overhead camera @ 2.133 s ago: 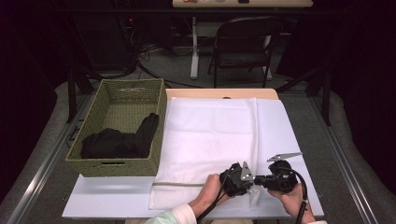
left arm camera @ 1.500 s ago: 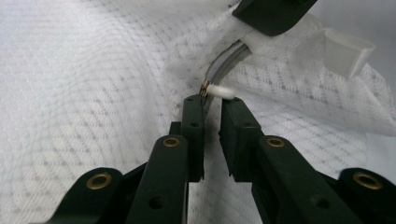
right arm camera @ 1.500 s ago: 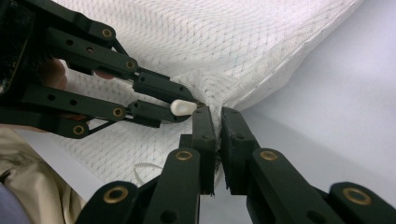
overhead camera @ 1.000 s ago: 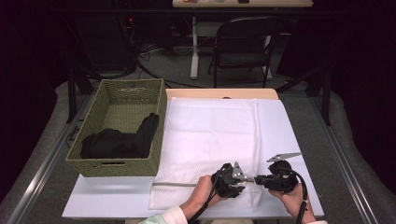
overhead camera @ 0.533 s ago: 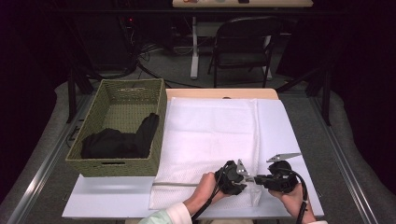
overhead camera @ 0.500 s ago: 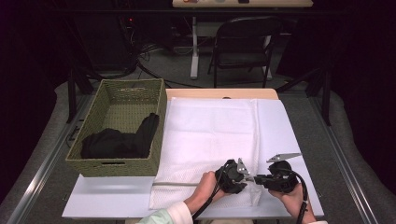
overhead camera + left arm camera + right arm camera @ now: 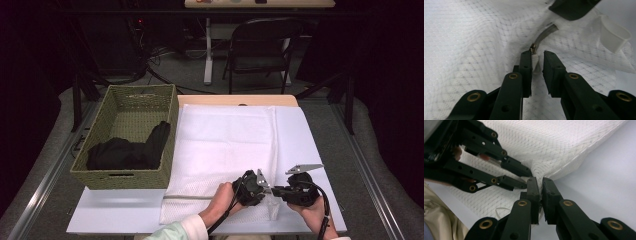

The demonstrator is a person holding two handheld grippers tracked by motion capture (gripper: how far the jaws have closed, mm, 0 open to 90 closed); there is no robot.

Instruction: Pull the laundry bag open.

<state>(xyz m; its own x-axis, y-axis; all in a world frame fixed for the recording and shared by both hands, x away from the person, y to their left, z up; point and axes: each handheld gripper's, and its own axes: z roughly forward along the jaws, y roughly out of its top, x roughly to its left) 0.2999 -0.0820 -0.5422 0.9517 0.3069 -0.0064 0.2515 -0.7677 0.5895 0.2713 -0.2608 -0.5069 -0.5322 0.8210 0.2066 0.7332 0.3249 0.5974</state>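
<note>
A white mesh bag [image 7: 225, 140] lies flat on the table, its grey zipper [image 7: 190, 197] running along the near edge. My left gripper [image 7: 267, 189] sits at the zipper's right end. In the left gripper view its jaws [image 7: 537, 58] have just been closing around the small white zipper pull [image 7: 534, 62], which rests against one pad with a gap to the other. My right gripper [image 7: 278, 191] faces it tip to tip. In the right gripper view it [image 7: 539, 183] is shut on a raised fold of the bag [image 7: 554, 145], beside the left gripper [image 7: 524, 178].
A woven green basket [image 7: 125, 176] holding black clothing [image 7: 125, 152] stands at the table's left. A white loop [image 7: 614, 35] hangs off the bag's corner. Bare white tabletop [image 7: 310, 135] runs along the bag's right side. A folding chair [image 7: 260, 45] stands beyond the table.
My left gripper has edged a little to the right along the bag's near edge, closer to the right gripper. The right gripper has stayed in place.
</note>
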